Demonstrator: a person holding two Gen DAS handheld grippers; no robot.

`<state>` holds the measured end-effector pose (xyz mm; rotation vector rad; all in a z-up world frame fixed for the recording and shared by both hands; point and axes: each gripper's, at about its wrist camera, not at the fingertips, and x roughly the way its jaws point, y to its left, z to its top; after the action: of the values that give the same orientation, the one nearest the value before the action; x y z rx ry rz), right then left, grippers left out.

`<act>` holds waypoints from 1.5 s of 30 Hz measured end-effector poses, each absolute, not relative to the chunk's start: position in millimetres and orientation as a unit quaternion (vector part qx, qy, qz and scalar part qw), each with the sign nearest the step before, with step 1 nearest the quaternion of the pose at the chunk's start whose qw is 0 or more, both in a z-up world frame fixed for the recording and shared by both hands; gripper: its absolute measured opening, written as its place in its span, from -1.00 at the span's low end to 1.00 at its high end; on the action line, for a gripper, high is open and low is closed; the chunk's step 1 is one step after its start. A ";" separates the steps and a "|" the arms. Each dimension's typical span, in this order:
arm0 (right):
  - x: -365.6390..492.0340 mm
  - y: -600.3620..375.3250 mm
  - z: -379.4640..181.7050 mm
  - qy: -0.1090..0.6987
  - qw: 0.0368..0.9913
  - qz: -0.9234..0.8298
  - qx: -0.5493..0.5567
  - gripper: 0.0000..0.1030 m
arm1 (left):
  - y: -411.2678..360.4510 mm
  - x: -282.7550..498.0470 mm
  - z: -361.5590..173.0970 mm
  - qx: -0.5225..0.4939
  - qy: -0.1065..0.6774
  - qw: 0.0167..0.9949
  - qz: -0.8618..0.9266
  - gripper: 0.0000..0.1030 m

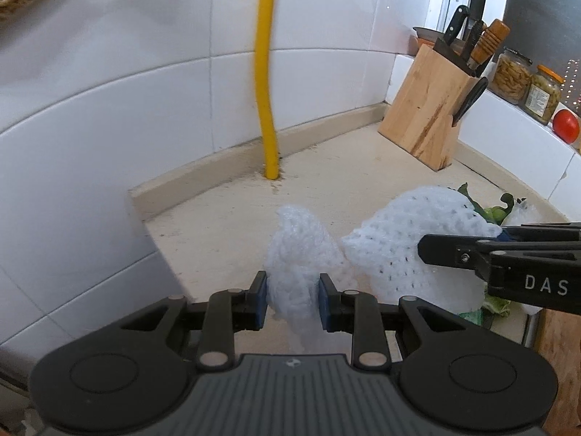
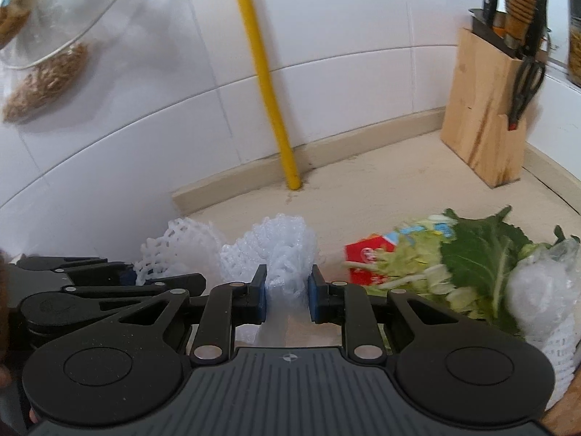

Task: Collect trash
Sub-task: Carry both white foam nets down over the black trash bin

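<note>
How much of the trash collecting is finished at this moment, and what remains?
Done: nothing visibly binned; no bin in view. In hand: the left tongs grip one white foam net, and the right tongs grip another foam net. Left on the counter: green leaves, a red wrapper and a clear plastic wrap.

The left tool (image 1: pixel 293 299) is pinching a crumpled white foam net (image 1: pixel 296 250) over the beige counter (image 1: pixel 326 185). The right tool (image 1: pixel 508 250) pokes in from the side, gripping a second foam net (image 1: pixel 406 239). Yellow pipe (image 1: pixel 267 72) runs down the tiled wall; a wooden knife block (image 1: pixel 428 109) sits in the corner, with jars (image 1: pixel 526 83) and a tomato (image 1: pixel 565 126) on the ledge.
</note>
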<state>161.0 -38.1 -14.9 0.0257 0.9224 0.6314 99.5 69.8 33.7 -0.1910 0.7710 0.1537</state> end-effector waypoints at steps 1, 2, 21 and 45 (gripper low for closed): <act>158.9 -35.2 -14.0 0.436 0.847 0.303 0.012 -0.47 | 71.7 96.9 34.8 -0.093 0.374 0.920 0.077 -0.54; 157.0 -32.1 -13.2 0.435 0.846 0.307 0.011 -0.47 | 74.1 94.3 35.6 -0.094 0.372 0.920 0.079 -0.54; 121.9 33.3 1.1 0.423 0.827 0.370 -0.014 -0.47 | 120.7 33.1 46.4 -0.104 0.351 0.920 0.141 -0.54; 79.6 97.6 -0.4 0.427 0.810 0.400 -0.040 -0.47 | 187.3 -50.6 30.7 -0.138 0.356 0.898 0.220 -0.54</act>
<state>79.6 97.6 -0.4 -0.0865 0.9131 0.8558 -50.6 187.3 30.7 -0.2866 0.7369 0.4546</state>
